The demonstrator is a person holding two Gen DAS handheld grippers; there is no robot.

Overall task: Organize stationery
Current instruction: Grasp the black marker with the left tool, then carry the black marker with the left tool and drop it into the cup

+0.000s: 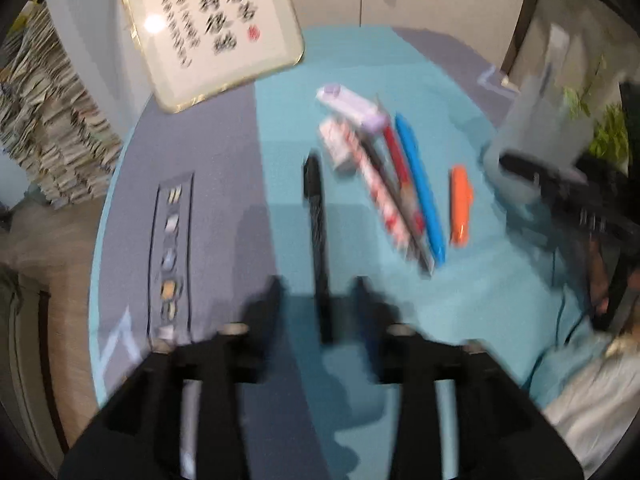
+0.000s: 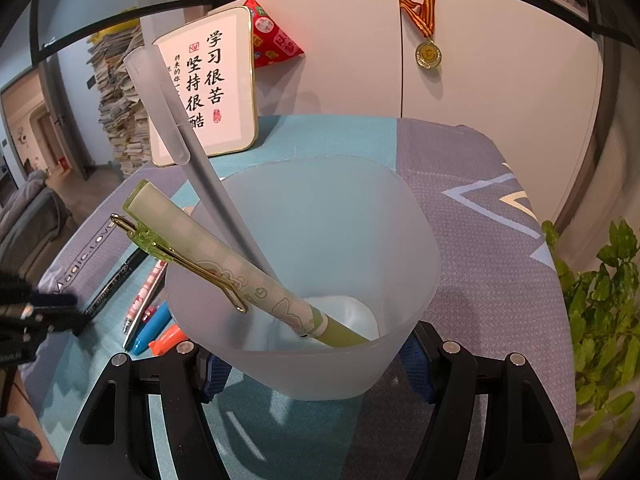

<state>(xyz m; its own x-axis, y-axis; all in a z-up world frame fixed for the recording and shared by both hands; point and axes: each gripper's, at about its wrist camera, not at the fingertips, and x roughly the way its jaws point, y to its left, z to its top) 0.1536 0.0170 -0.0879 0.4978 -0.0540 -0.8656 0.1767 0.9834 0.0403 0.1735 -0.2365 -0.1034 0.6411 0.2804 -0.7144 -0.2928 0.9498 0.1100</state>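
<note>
A black marker [image 1: 318,240] lies on the teal cloth between the fingers of my left gripper [image 1: 318,286], which is open and not touching it. To its right lie a patterned pen [image 1: 380,192], a red pen [image 1: 402,176], a blue pen [image 1: 422,192], an orange highlighter [image 1: 460,204], a small eraser [image 1: 338,144] and a lavender case [image 1: 352,106]. My right gripper [image 2: 312,376] is shut on a frosted cup [image 2: 400,248] standing on the table. In the cup lean a green clip pen [image 2: 224,264] and a grey translucent pen [image 2: 208,168].
A framed calligraphy board [image 2: 208,84] stands at the table's back edge, with a tall paper stack [image 2: 120,112] behind it. A leafy plant [image 2: 600,300] is beside the table's right edge. A medal [image 2: 428,54] hangs on the white cupboard.
</note>
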